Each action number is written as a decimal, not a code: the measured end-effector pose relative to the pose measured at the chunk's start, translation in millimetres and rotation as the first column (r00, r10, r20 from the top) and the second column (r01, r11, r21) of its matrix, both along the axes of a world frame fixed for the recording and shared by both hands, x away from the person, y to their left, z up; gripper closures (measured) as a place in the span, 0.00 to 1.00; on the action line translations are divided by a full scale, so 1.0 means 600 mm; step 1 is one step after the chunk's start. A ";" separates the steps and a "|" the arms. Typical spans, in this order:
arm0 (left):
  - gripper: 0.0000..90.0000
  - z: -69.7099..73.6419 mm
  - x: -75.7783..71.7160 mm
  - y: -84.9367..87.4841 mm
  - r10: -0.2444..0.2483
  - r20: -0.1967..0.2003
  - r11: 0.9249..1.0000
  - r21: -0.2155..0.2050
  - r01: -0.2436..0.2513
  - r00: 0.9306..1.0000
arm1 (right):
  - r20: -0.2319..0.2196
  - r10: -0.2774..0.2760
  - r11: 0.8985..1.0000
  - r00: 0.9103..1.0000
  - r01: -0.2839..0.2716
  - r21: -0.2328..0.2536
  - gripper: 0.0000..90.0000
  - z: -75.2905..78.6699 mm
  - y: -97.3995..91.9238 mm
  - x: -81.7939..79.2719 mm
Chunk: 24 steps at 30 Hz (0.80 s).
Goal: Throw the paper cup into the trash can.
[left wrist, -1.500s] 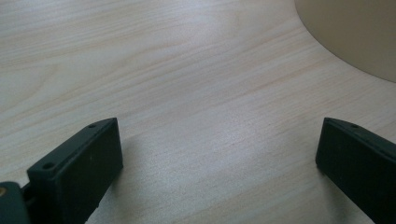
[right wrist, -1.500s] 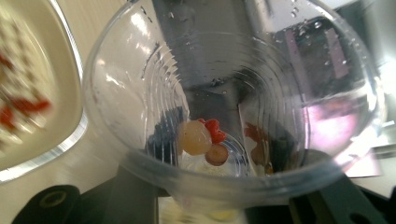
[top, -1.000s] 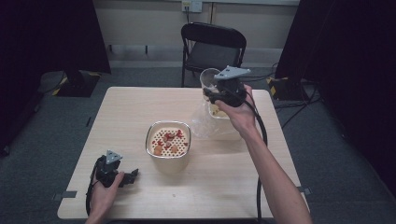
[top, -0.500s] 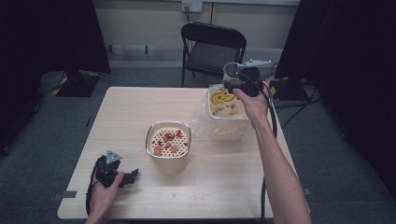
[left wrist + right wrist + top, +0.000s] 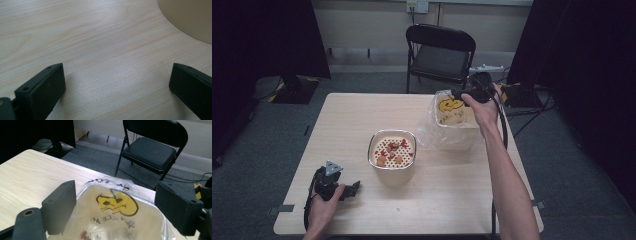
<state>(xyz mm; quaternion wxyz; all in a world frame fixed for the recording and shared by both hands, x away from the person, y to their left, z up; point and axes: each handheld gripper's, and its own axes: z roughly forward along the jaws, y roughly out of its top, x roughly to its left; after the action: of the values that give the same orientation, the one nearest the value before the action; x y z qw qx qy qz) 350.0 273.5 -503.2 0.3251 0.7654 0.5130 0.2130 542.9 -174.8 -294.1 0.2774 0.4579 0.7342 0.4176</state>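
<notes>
The plastic-lined bin at the worktop's far right corner is being hovered over by the right gripper, jaws released and empty (scraps seemingly remaining in the strainer bowl), while the left gripper is being rested spread nearby.

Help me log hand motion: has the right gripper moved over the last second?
Yes. The right gripper has shifted rightward and toward the black chair, from above the bag-lined bin to its far rim.

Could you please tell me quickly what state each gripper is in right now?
Left gripper: open, empty, low over the light wooden table.
Right gripper: open, empty, above the clear plastic bag.
</notes>
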 end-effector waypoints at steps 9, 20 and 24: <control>0.00 0.000 0.000 0.000 0.000 -0.003 1.000 0.001 0.000 1.000 | -0.012 0.058 0.998 0.998 -0.057 0.020 0.21 -0.004 -0.013 -0.038; 0.00 0.000 0.000 0.000 -0.001 -0.003 1.000 0.002 0.001 1.000 | -0.004 0.093 0.993 0.996 -0.092 0.069 0.19 -0.015 -0.051 -0.114; 0.00 0.000 0.000 0.001 -0.004 -0.001 1.000 -0.001 0.004 1.000 | -0.003 0.105 0.990 0.994 -0.104 0.098 0.19 -0.030 -0.066 -0.147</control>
<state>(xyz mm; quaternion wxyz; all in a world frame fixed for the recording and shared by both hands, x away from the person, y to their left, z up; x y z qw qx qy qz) 350.1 273.9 -503.1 0.3257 0.7664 0.5117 0.2115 454.8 -214.7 -312.1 0.2295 0.4336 0.7368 0.4653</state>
